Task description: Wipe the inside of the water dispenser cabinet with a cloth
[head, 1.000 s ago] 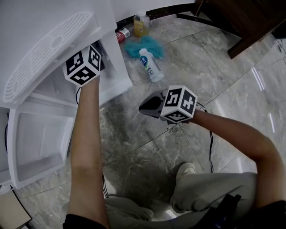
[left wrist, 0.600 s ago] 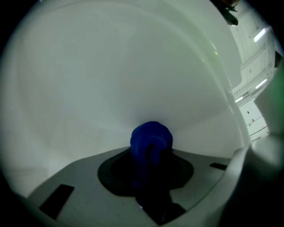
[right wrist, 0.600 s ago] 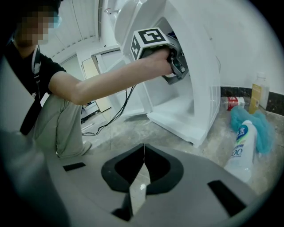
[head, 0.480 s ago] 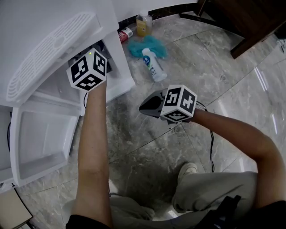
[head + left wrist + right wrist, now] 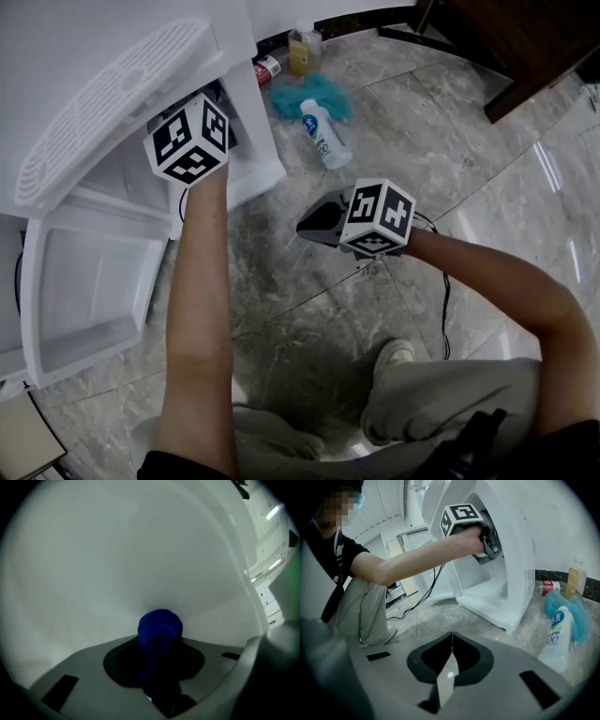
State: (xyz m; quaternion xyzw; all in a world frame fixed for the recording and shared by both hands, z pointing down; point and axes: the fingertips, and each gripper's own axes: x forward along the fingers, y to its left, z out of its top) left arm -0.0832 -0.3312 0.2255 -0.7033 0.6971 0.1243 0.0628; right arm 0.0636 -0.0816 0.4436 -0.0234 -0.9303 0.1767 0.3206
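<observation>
- Head view: left tool (image 5: pixel 187 141) reaches into the water dispenser cabinet (image 5: pixel 251 112); right tool (image 5: pixel 307 223) hangs well apart, over the floor (image 5: pixel 309 309).
- Left gripper view: jaws clenched on a blue cloth (image 5: pixel 159 629); white inner wall (image 5: pixel 140 550) lies straight ahead; contact unclear.
- Right gripper view: jaws pressed together, empty; the left tool is the nearer.

Two grippers (image 5: pixel 192 141) (image 5: pixel 304 225), two bottles (image 5: pixel 319 136) (image 5: pixel 302 50), two cloths (image 5: pixel 159 627) (image 5: pixel 281 97), one can (image 5: pixel 265 68).
</observation>
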